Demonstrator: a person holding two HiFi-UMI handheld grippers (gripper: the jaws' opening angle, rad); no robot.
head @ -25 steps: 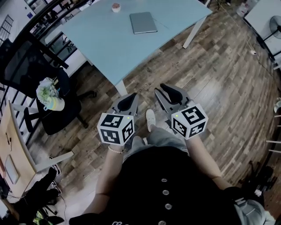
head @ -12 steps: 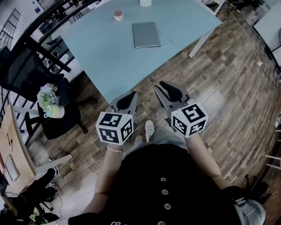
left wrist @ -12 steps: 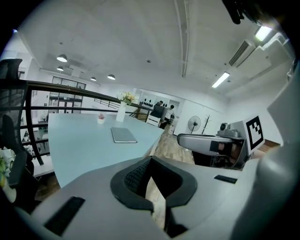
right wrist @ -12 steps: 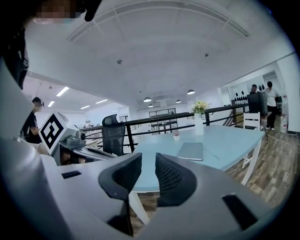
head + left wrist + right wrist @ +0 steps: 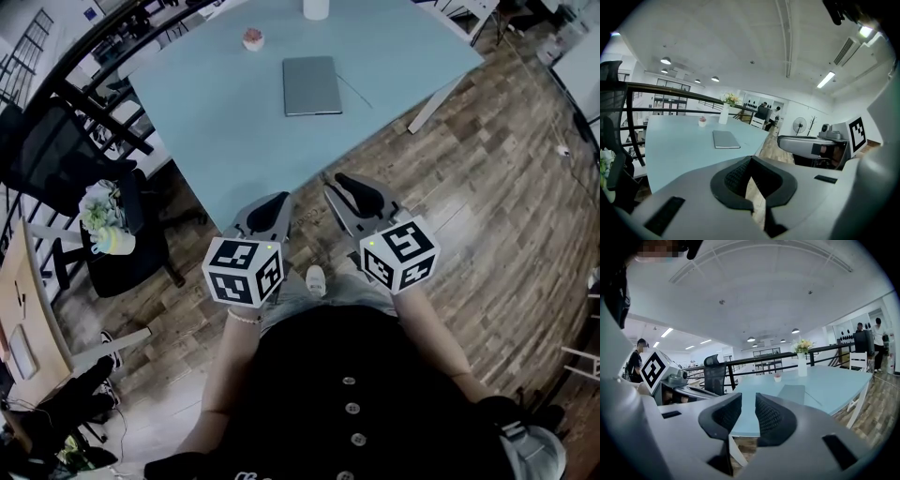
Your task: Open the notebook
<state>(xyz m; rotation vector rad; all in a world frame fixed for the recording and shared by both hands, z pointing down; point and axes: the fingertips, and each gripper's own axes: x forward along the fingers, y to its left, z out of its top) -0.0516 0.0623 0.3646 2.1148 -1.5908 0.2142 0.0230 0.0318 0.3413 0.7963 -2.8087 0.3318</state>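
Observation:
The notebook (image 5: 312,85) is a closed grey book lying flat on the light blue table (image 5: 216,122), near its far middle. It also shows in the left gripper view (image 5: 725,139) and the right gripper view (image 5: 791,393). Both grippers hang side by side over the wooden floor, short of the table's near corner. My left gripper (image 5: 274,204) (image 5: 750,161) has its tips together and holds nothing. My right gripper (image 5: 349,186) (image 5: 748,404) is open; its jaws have just been closing a little, with nothing between them.
A small pink pot (image 5: 253,38) and a white vase (image 5: 316,7) stand at the table's far side. A black office chair (image 5: 112,234) with a flower bunch (image 5: 101,211) on its seat stands at the left beside a black railing (image 5: 84,94). Wooden floor (image 5: 506,187) lies to the right.
Both grippers have advanced toward the table's near corner. The table and notebook now sit lower and closer in the head view. Nothing has been taken hold of.

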